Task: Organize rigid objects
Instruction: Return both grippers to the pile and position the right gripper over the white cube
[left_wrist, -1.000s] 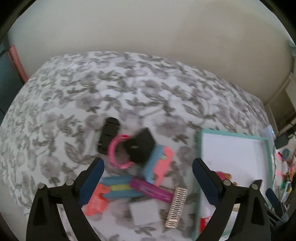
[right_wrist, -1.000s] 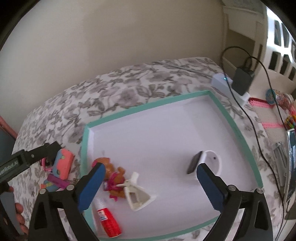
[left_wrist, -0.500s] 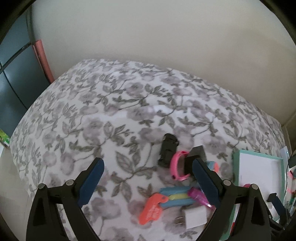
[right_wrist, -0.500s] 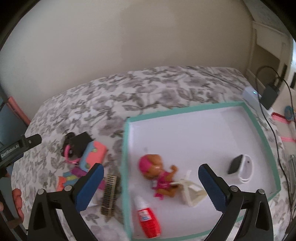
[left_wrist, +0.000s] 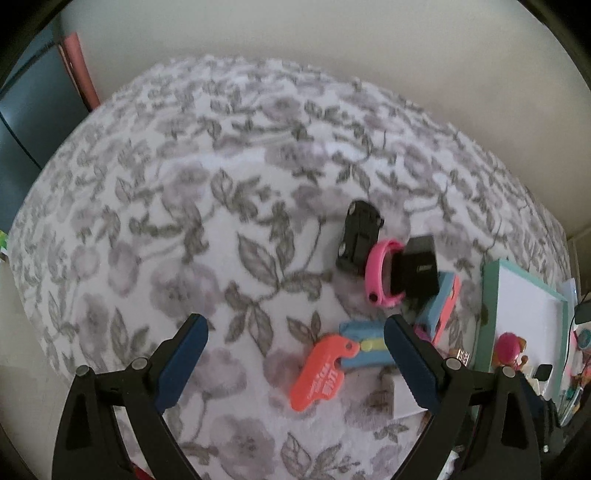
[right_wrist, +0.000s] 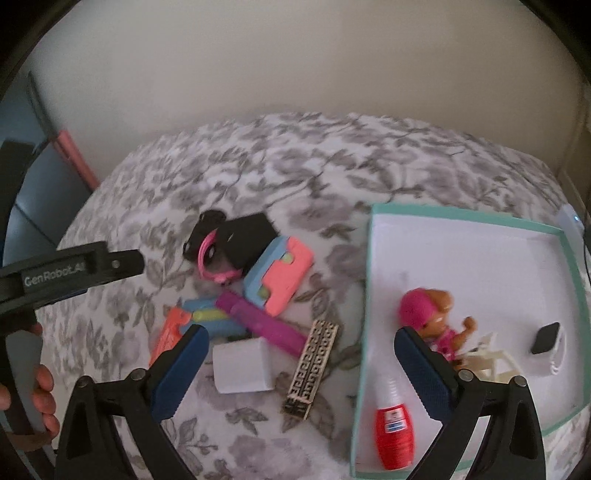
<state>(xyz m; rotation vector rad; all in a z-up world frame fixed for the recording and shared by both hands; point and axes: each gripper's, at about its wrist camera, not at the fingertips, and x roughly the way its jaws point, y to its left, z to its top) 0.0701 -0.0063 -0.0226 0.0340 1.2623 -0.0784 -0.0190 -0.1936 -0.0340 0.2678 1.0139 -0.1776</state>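
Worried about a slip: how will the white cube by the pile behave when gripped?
The white cube looks rigid, with flat sides, so it probably grips squarely. Its smooth surface may slip. It lies flat on the bedspread, so rolling seems unlikely.

I've swung the right gripper (right_wrist: 299, 365) leftward: the pile's white block (right_wrist: 242, 365) now sits between its fingers, the tray (right_wrist: 369, 280) off right. My left gripper (left_wrist: 293, 354) pulled back left.

Floral bedspread (right_wrist: 295, 155), teal-rimmed tray (right_wrist: 436, 212), toy pile beside it (right_wrist: 255, 295)
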